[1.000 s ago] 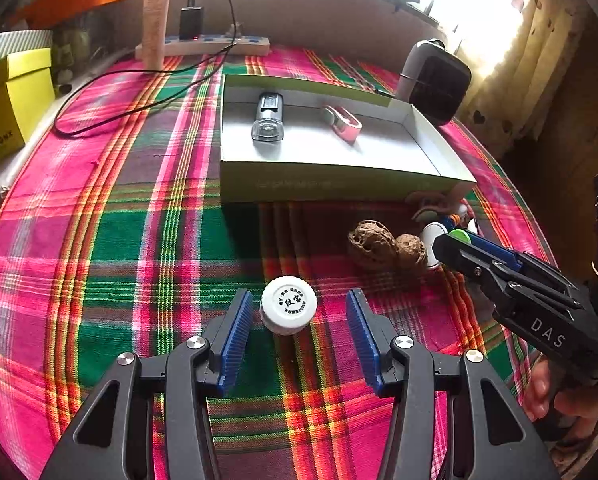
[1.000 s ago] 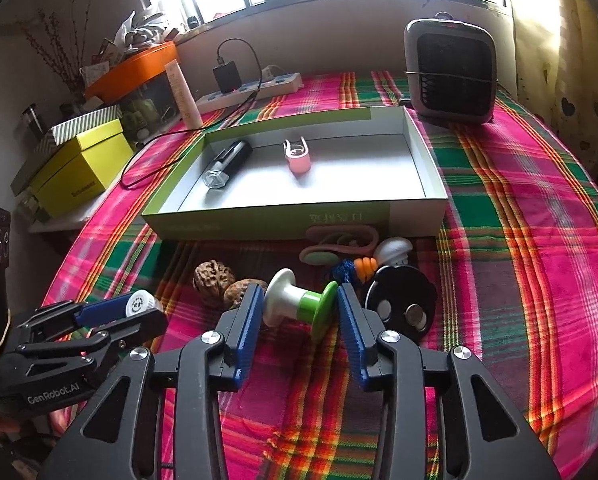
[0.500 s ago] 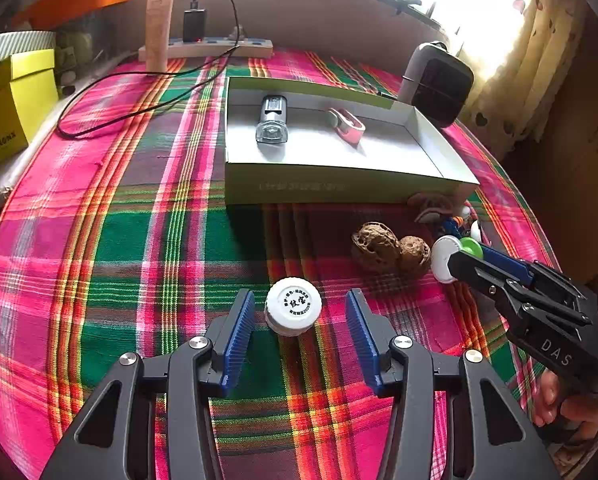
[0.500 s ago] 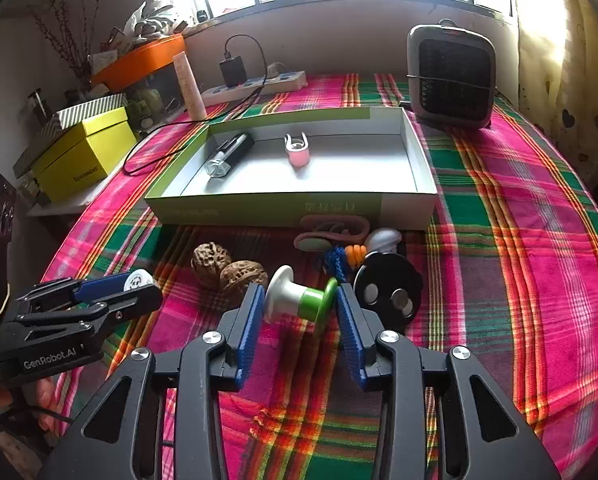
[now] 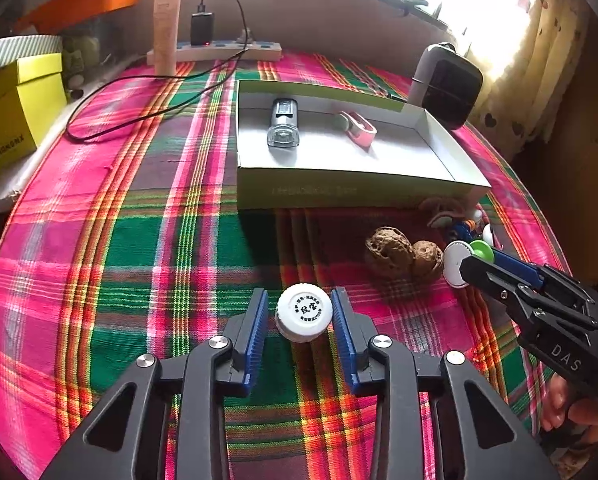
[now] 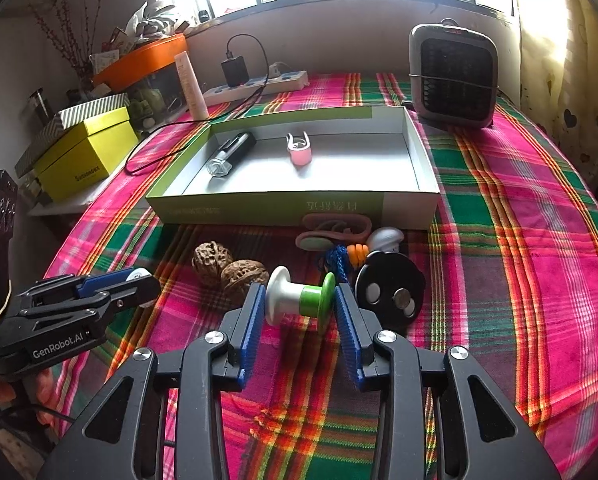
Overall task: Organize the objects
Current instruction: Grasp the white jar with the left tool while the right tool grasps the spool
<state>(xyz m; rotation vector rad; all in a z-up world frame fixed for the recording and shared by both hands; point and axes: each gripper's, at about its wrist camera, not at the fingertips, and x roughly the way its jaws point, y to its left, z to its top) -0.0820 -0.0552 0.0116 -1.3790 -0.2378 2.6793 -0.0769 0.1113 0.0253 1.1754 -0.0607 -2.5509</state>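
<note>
The left gripper [image 5: 303, 314] has just been closing, and its blue pads now stand close on either side of the white bottle cap [image 5: 303, 312], the right pad touching its rim and the left pad a hair off or barely touching; whether it is truly clamped cannot be told, so the grasp looks begun rather than finished. The cap sits on the plaid tablecloth [image 5: 147, 264], well short of the shallow open box [image 5: 339, 192]. The right gripper [image 6: 299, 304] has its pads set against both end flanges of the white and green spool [image 6: 299, 296], which lies on its side on the cloth, so this one appears gripped. Just beside the spool are two walnuts [image 6: 229, 268], a black disc [image 6: 391, 292] and a small heap of blue, orange and pink odds and ends at the box's near wall. Inside the box already lie a small flashlight [image 6: 231, 152] and a pink clip [image 6: 299, 150], with most of the floor bare. The step in hand seems to be a double pick-up from the cloth. Next, the left jaws likely need to close fully on the cap, then both hands should lift clear of the cloth and over the near wall of the box, and set their loads on bare floor away from the flashlight and clip.
</note>
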